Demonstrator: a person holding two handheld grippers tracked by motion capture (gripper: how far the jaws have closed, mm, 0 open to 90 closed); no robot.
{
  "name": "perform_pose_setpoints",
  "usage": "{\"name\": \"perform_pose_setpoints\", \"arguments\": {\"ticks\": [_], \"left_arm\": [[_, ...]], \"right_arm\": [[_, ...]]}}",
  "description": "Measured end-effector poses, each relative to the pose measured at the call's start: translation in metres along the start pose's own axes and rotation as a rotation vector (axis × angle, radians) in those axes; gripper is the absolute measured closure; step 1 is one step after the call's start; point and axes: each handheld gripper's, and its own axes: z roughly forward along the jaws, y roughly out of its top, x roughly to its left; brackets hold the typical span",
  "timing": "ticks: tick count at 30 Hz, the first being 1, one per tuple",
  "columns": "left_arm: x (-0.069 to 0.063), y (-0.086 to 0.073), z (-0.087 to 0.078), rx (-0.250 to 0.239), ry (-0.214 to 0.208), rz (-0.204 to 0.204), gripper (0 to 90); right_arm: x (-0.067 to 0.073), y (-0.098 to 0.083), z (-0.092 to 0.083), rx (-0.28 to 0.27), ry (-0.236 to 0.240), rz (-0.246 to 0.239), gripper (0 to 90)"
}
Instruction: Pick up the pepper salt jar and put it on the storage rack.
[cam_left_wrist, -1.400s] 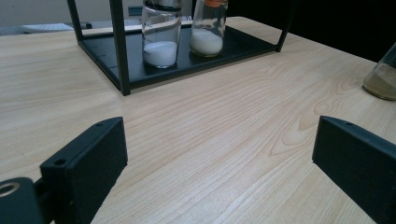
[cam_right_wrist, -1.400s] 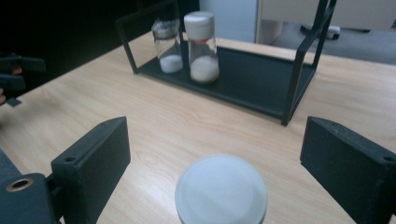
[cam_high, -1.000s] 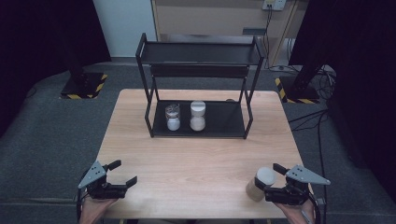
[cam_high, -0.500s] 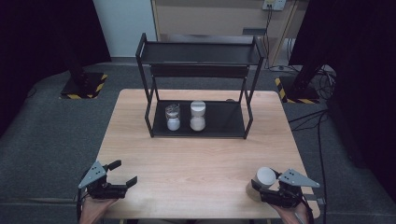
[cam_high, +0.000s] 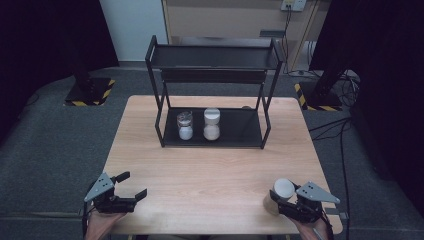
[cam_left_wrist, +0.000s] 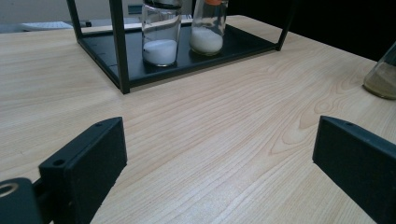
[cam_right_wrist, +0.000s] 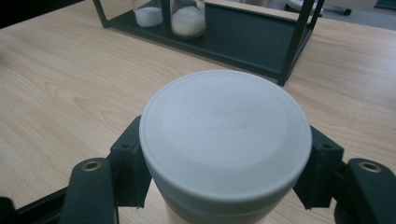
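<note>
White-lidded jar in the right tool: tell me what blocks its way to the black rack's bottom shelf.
Nothing visible. Bare wooden table lies between the white-lidded jar and the black metal rack, whose shelf is free right of the two glass jars.

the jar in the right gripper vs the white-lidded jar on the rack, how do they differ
The jar in the right gripper stands on the bare table near the front edge; the white-lidded jar on the rack stands on the rack's bottom shelf. The first is clamped between the right gripper jaws; the second stands free, beside a clear-topped jar. The first holds tan contents, the second white powder. Both are upright with pale lids.
</note>
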Motion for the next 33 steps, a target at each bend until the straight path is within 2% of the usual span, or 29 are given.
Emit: {"name": "perform_pose_setpoints", "arguments": {"ticks": [3, 11, 17, 33], "left_arm": [[0.0, 0.0, 0.0, 0.001, 0.0, 0.0, 1.8], [0.0, 0.0, 0.0, 0.0, 0.001, -0.002, 1.9], [0.0, 0.0, -0.001, -0.002, 0.001, -0.003, 1.9], [0.001, -0.001, -0.001, -0.003, -0.001, -0.006, 1.9]], "right_arm": [[-0.002, 0.003, 0.001, -0.006, 0.014, 0.004, 33.7], [0.001, 0.022, 0.011, 0.002, 0.034, -0.02, 33.7], [-0.001, 0.04, 0.022, 0.012, 0.06, -0.017, 33.7], [0.001, 0.085, 0.054, 0.031, 0.083, -0.034, 33.7]]}}
